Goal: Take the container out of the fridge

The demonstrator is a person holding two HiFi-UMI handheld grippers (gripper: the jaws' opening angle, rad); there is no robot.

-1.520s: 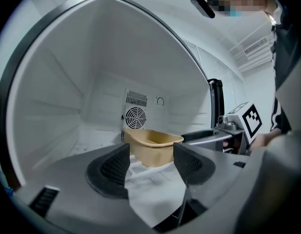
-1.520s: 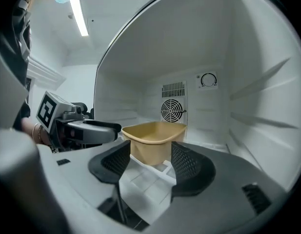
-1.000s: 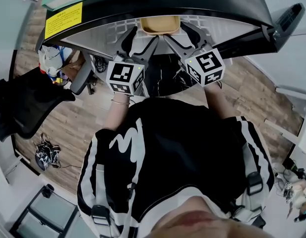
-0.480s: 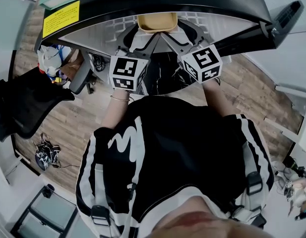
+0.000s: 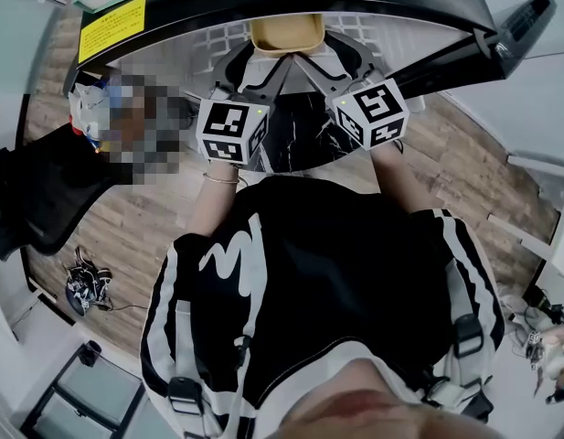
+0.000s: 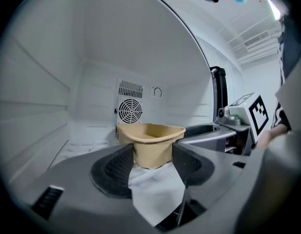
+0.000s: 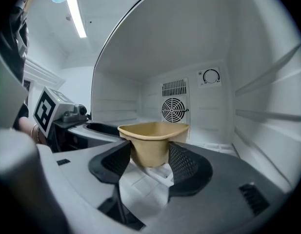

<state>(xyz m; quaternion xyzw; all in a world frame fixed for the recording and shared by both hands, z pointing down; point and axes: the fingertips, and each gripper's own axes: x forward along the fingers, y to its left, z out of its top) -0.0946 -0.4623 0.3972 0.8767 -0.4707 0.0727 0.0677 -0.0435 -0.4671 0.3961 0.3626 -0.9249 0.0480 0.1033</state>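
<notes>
A tan open-topped container (image 5: 286, 33) stands on the white shelf (image 5: 208, 55) inside the open fridge. Both grippers reach in from the front and converge on it. In the left gripper view the container (image 6: 151, 140) fills the gap of my left gripper (image 6: 152, 156), whose jaws have just been closing, and the mesh pads lie against its sides. The right gripper view shows the same: the container (image 7: 152, 138) sits between the pads of my right gripper (image 7: 150, 156) with no gap showing. From above, the left gripper (image 5: 259, 58) and right gripper (image 5: 329, 55) form a V at its near side.
The fridge's back wall carries a round fan grille (image 6: 130, 111) and a dial (image 7: 211, 76). Ribbed white side walls close in on both sides. The dark fridge door (image 5: 515, 30) stands open at the right. A black office chair (image 5: 44, 199) sits on the wooden floor at the left.
</notes>
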